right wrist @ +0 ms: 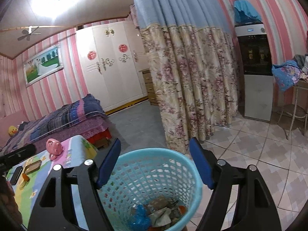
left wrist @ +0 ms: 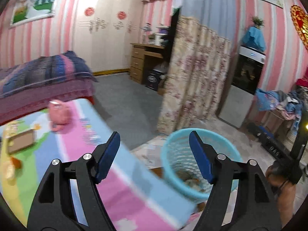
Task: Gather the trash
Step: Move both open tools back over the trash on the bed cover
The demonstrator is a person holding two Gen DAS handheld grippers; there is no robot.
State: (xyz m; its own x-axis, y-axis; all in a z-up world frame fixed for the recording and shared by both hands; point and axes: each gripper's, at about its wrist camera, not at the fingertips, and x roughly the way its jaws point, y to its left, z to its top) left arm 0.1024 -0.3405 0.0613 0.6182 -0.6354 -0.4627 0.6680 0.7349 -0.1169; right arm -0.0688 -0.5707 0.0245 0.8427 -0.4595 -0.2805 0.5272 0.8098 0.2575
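A light blue plastic mesh basket [right wrist: 154,171] stands on the floor beside the table, directly under my right gripper [right wrist: 155,141], which is open and empty. At its bottom lie crumpled paper [right wrist: 159,213], a blue wrapper [right wrist: 139,219] and an orange scrap [right wrist: 182,208]. My left gripper [left wrist: 154,134] is open with nothing between its fingers. It hovers over the table's edge, with the basket [left wrist: 177,154] just past its right finger. Orange scraps [left wrist: 16,163] lie on the colourful tablecloth [left wrist: 125,192] at the far left.
On the table sit a pink pig figure [right wrist: 53,146], a brown tin [right wrist: 33,166] and a dark phone [right wrist: 16,174]. A bed [right wrist: 67,119] stands behind the table. A floral curtain [right wrist: 192,86] hangs beyond the basket, beside a water dispenser [right wrist: 256,73]. The floor is tiled [right wrist: 259,163].
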